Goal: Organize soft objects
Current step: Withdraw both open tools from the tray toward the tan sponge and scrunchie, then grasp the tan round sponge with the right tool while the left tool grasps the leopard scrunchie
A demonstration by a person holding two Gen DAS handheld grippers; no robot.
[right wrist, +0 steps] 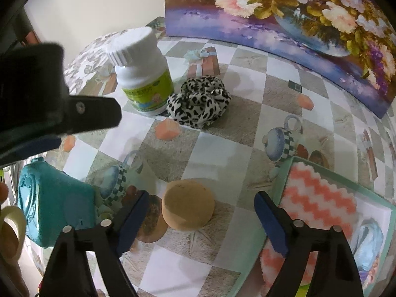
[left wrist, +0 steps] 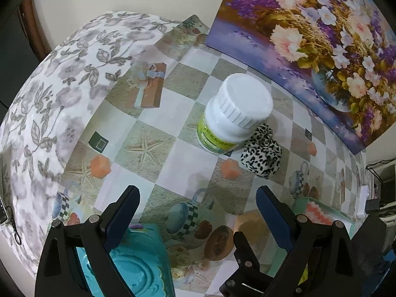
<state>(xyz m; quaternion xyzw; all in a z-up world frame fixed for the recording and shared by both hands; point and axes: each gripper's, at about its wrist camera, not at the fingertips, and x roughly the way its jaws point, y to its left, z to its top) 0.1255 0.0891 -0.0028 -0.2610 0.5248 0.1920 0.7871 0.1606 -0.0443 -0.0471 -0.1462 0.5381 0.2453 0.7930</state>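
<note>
Both empty and spread wide, the right hand-held gripper (right wrist: 200, 219) hovers over a tan sponge (right wrist: 188, 204) on the worktop (right wrist: 215, 163) (tray (right wrist: 284, 173) just beside), best straddled squarely and squeezed gently; the left hand-held gripper (left wrist: 198, 209) waits.

Left wrist view: mounted above the table (left wrist: 178, 153), angled steeply down and forward toward the painting (left wrist: 309, 37) at 1 o'clock. Bottle (left wrist: 232, 113) near centre, scrunchie (left wrist: 259, 153) just beside it at 4 o'clock.

Right wrist view: lower, closer to the tabletop, facing the same painting at 12 o'clock. Shared: bottle, scrunchie, teal box (right wrist: 54, 203), checkered tablecloth.
</note>
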